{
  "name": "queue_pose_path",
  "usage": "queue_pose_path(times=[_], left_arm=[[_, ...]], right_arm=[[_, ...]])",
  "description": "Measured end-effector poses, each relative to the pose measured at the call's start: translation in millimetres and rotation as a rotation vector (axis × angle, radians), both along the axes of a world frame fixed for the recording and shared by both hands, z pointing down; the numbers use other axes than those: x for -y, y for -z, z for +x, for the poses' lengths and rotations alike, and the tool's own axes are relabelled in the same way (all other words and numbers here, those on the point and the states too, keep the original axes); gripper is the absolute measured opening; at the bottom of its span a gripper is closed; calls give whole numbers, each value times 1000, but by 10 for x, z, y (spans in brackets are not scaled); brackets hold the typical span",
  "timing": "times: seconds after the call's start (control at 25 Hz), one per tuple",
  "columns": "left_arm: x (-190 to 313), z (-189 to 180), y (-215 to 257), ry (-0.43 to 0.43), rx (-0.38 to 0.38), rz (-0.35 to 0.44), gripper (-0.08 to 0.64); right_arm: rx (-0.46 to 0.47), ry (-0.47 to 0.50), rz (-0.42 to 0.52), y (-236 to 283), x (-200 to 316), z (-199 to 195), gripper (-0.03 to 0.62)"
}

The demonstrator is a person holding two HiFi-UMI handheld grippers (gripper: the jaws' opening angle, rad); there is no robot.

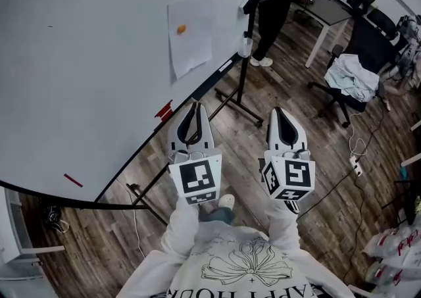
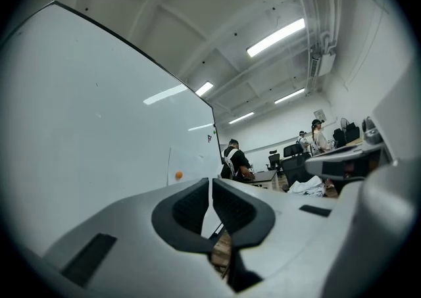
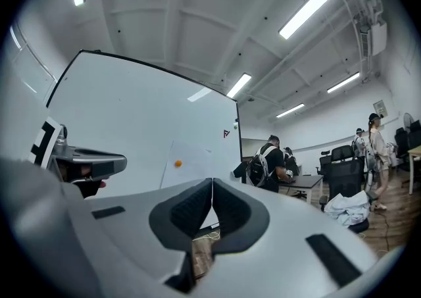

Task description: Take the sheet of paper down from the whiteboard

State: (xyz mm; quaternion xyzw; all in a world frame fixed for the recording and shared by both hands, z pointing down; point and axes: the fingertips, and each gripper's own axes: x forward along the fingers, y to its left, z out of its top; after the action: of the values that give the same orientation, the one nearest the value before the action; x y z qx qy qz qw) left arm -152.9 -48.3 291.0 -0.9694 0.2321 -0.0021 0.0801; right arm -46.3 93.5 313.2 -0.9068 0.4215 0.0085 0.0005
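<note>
The sheet of paper (image 1: 192,35) is hanging on the whiteboard (image 1: 85,66), near the board's far end in the head view; a small orange magnet (image 1: 181,28) is sitting on its upper part and pinning it flat to the white surface; nothing else is touching the sheet. Along the board's lower edge, a red marker (image 1: 163,111) is lying on the tray, and another red one (image 1: 73,180) is lying further along toward the near end; the board is standing on a dark metal frame (image 1: 241,86) over a wooden floor (image 1: 276,86).

The left gripper (image 1: 195,104) is pointing level toward the board's lower edge, just beside the tray and well apart from the sheet; its jaws are pressing together, pad against pad, with nothing between them. The right gripper (image 1: 278,111) is pointing the same way beside it, further from the board; its jaws are likewise closed tight on nothing. In both gripper views the sheet and its magnet are showing ahead, above the closed jaw tips.

Beyond the board's far end a person in dark clothes (image 1: 273,0) is standing at a desk (image 1: 331,8); an office chair (image 1: 355,79) heaped with pale cloth is standing to the right of it; a power strip (image 1: 357,166) with a trailing cable is lying on the floor nearer the person holding the grippers.
</note>
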Motion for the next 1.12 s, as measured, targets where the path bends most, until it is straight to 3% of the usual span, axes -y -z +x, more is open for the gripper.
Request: queue_pose_path(times=[0.52, 0.8, 1.12], left_arm=[[811, 828, -69, 121, 2, -18, 18], [1185, 1209, -73, 259, -7, -3, 18], [1437, 1697, -74, 482, -25, -10, 18]], right_arm=[[27, 127, -4, -111, 934, 942, 3], [42, 258, 8, -198, 1494, 1536, 3], [32, 502, 2, -156, 2133, 2224, 3]])
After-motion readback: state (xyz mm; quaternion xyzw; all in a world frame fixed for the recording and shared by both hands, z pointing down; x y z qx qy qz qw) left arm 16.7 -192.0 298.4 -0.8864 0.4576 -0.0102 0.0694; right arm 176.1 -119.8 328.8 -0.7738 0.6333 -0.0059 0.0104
